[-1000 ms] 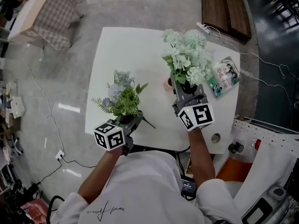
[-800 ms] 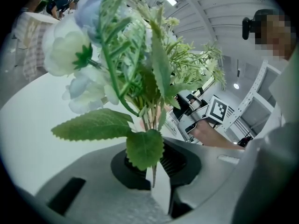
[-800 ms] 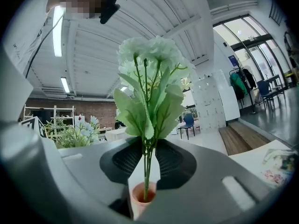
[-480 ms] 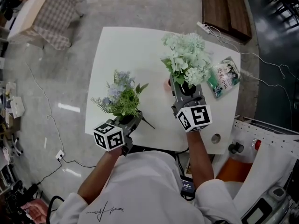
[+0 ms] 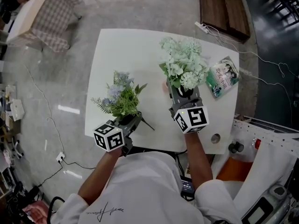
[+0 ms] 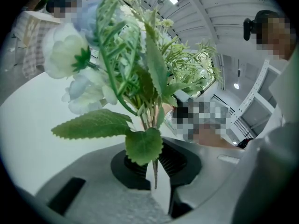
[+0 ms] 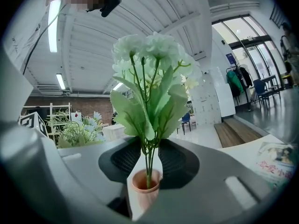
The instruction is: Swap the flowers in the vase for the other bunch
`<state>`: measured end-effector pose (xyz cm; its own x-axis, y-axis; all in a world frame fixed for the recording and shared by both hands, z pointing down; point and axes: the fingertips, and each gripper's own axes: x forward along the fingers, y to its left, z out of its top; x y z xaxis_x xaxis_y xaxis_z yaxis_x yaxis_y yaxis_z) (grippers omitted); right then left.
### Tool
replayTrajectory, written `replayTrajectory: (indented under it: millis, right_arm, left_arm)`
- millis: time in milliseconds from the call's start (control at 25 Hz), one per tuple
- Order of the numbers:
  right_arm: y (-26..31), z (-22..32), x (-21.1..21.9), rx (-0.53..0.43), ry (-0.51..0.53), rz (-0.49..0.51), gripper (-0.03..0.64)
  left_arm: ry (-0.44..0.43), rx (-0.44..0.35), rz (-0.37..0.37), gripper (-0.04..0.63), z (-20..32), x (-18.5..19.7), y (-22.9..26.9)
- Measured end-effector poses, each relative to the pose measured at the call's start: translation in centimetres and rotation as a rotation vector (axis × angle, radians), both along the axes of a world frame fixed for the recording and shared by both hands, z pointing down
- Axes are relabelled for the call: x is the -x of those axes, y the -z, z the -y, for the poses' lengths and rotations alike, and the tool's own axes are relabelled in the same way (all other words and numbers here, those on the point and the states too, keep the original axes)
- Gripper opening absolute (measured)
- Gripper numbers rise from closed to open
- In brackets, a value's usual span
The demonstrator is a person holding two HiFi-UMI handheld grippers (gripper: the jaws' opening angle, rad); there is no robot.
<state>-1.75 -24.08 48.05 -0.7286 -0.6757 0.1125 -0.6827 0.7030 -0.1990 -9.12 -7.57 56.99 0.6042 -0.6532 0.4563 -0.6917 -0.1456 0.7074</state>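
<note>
Pale-green flowers (image 5: 183, 66) stand with stems in the small pink vase (image 7: 146, 188) at centre right, between the right tongs (image 7: 148, 160), whose jaws have just been opening and stand clear of the stems. At lower left, the left tongs (image 6: 152, 164) clench the blue bunch (image 5: 120, 97) above the white desk (image 5: 135, 50).

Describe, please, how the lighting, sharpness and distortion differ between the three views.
Head view: evenly lit, sharp, glare patches on the floor. Left gripper view: strong fisheye, dark corners, the near blue bunch soft. Right gripper view: same fisheye, ceiling lights blown out, white bunch and vase sharp.
</note>
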Motion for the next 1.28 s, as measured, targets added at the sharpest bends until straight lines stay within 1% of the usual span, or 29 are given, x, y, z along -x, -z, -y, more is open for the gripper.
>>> replayTrajectory:
  millis: [280,560,920,1280]
  right_arm:
    - [-0.8,-0.2,-0.2,0.014,-0.003,-0.015,0.118]
    - [-1.5,-0.4,-0.3,0.037,-0.002,-0.004,0.127]
    - [-2.4,-0.6,-0.2,0.063,-0.008,-0.024,0.16]
    - [-3.1,-0.8,0.0,0.08,-0.006,-0.035,0.176]
  left_arm:
    - [0.01,-0.007,0.004,0.038,0.0,0.1,-0.1]
    - [0.015,0.002,-0.004,0.038,-0.2,0.1,-0.3]
    - [0.01,0.009,-0.017,0.04,-0.2,0.3,-0.5]
    - [0.009,0.014,-0.023,0.04,-0.2,0.5,-0.6]
